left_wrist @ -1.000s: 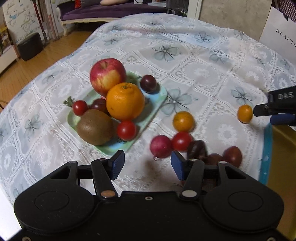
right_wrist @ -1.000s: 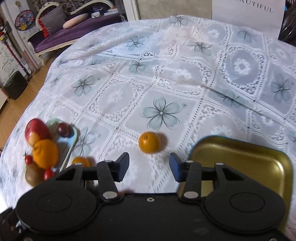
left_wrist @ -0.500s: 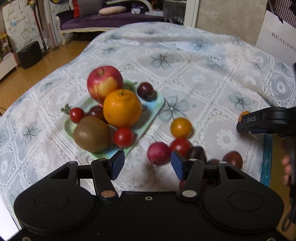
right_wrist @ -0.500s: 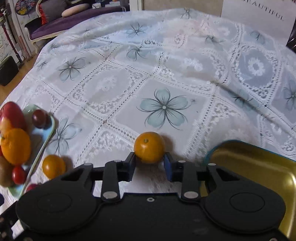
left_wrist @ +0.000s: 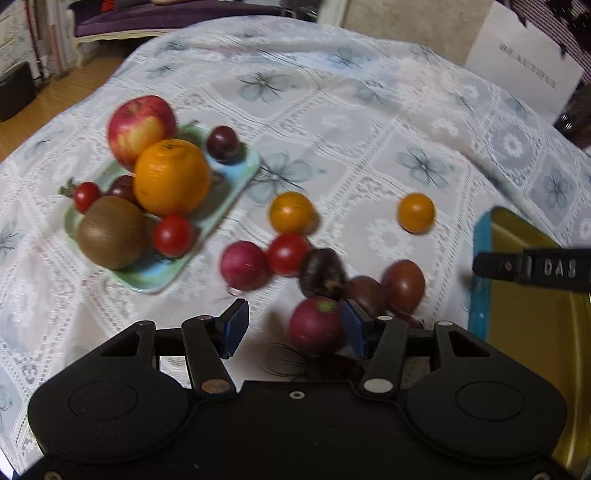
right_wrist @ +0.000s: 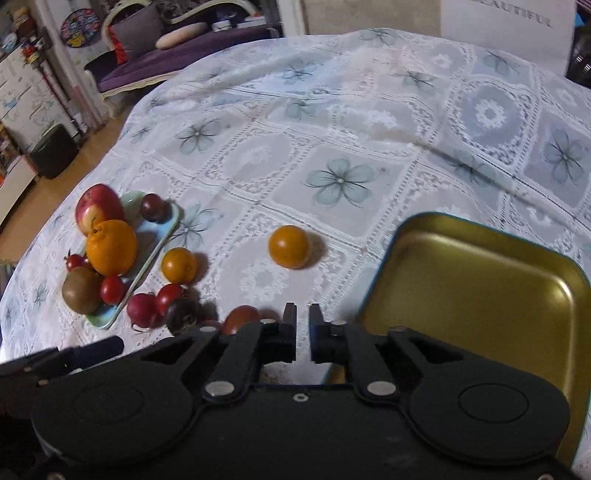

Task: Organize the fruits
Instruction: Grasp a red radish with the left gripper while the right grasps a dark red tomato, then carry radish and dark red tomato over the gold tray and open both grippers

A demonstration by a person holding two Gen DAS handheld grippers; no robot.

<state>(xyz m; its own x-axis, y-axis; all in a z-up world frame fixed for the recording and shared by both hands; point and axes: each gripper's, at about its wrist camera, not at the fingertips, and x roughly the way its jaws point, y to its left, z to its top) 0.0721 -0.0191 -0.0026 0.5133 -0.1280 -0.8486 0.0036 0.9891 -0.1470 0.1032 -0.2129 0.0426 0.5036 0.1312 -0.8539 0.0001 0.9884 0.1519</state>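
My right gripper (right_wrist: 303, 334) has its jaws nearly together with nothing between them, beside the gold tray (right_wrist: 480, 266). The yellow-orange tomato (right_wrist: 289, 246) lies on the tablecloth (right_wrist: 369, 122) ahead. My left gripper (left_wrist: 293, 328) stands apart, a red radish (left_wrist: 314, 325) against its right pad.

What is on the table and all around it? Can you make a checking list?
Surface: lacy flowered tablecloth, bunched at the far right.
Job's things: green tray full of fruit; gold tray bare; small orange fruit and a loose fruit cluster on the cloth.
Clutter: white paper bag behind the table.
Grippers: left gripper open, a red fruit between the fingers; right gripper shut, holding nothing.
Cables: nothing seen.
Surroundings: purple sofa, wooden floor.
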